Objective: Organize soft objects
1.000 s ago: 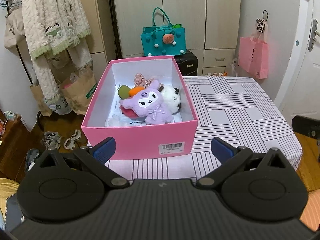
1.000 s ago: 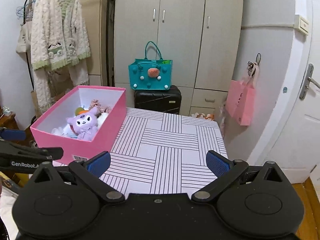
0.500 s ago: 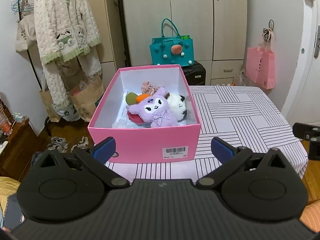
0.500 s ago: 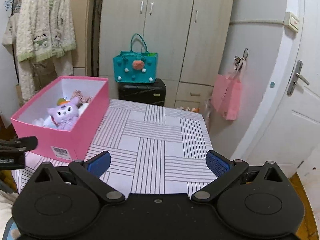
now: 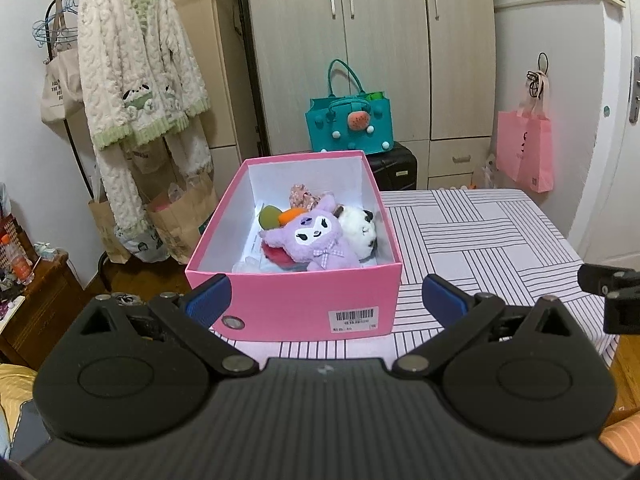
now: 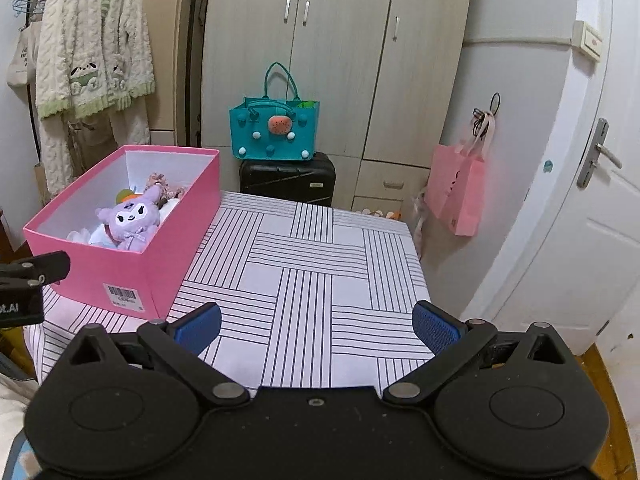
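A pink box (image 5: 296, 304) (image 6: 168, 248) stands on the left part of a striped table (image 5: 480, 236) (image 6: 312, 264). Inside it lie a purple plush (image 5: 316, 240) (image 6: 130, 218), a white panda plush (image 5: 362, 228), an orange and green soft toy (image 5: 276, 216) and a pinkish one (image 5: 302, 196). My left gripper (image 5: 326, 300) hangs open just in front of the box, nothing between its fingers. My right gripper (image 6: 316, 322) is open and empty over the table's near edge, to the right of the box.
A teal bag (image 5: 348, 124) sits on a black suitcase (image 6: 288, 178) behind the table, before beige wardrobes (image 6: 332, 52). A pink bag (image 6: 456, 194) hangs at right beside a white door (image 6: 592, 216). A fluffy robe (image 5: 136, 80) and paper bags (image 5: 180, 220) stand left.
Both grippers have pulled back and risen, so the box and table look farther away. Both stay open, and the toys in the box have not moved.
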Demonstrator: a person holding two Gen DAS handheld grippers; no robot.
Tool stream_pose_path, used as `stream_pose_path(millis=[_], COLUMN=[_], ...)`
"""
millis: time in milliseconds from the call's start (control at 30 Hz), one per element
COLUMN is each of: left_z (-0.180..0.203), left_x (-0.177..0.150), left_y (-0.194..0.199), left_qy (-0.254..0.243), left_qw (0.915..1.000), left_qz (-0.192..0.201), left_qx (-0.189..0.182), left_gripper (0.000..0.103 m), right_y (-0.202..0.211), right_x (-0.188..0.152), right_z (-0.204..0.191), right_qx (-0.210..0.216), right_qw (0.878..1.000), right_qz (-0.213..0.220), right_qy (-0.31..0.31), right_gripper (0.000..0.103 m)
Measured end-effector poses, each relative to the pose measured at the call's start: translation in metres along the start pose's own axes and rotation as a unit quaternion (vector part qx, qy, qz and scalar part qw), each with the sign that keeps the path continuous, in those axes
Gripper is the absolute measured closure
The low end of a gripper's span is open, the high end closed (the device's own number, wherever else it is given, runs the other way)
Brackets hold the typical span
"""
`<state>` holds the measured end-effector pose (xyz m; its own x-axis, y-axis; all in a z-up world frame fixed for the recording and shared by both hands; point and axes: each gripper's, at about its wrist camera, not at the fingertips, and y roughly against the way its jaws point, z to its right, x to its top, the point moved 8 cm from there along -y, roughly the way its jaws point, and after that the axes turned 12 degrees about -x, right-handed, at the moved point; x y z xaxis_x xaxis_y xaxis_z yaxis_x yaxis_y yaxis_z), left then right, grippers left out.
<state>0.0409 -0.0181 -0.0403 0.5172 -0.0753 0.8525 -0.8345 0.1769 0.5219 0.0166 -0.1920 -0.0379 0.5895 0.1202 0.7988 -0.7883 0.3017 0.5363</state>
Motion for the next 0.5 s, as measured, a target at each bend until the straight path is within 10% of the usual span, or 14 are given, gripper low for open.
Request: stream_pose_path(millis=[500], left_z=[-0.0011], left_x=[-0.0062], left_y=[-0.0086], left_qy=[0.013], left_qw=[0.9997], left_qz=[-0.021], left_qx=[-0.010], left_gripper=[0.000], right_y=[-0.0004], right_x=[0.0020], right_z=[0.0029], right_qx=[0.002], right_qw=[1.000], right_qz=[0.004], right_qy=[-0.012], right_gripper=[0.000])
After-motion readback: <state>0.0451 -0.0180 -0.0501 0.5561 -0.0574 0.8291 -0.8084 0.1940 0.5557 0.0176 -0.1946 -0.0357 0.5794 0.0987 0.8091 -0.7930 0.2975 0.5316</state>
